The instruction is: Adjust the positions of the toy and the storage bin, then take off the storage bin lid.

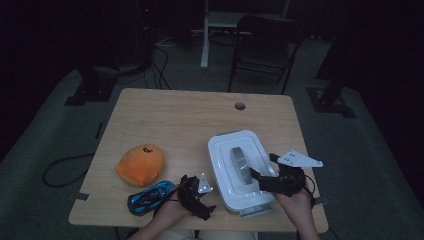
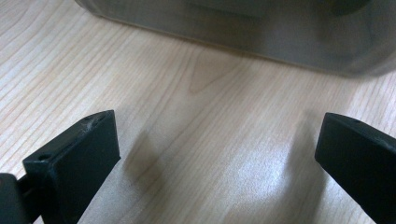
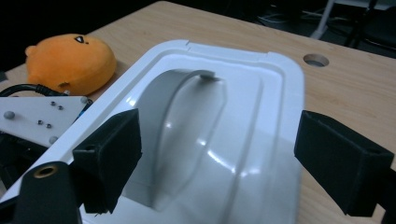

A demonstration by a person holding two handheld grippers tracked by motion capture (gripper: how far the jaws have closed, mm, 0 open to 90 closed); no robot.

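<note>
- White lidded box [image 1: 239, 170] with a grey arched handle [image 1: 239, 161] on top, resting flat on the right half of the wooden worktop [image 1: 190, 115], one short end close to the near edge.
- Right claw [image 1: 262, 176] held above the near right part of the lid, black jaws spread wide on either side of the handle in the right gripper view, nothing pressed between them.
- Left claw [image 1: 200, 197] low over the worktop just left of the box's near corner; jaws apart in the left gripper view, bare wood between them, blurred box wall [image 2: 261, 32] just ahead.
- Blue toy car [image 1: 150, 196] beside the left hand [image 1: 172, 210], near the front edge.
- Orange plush [image 1: 140, 164] farther left, well apart from the box.
- Round cable hole [image 1: 240, 106] in the worktop near the far edge.
</note>
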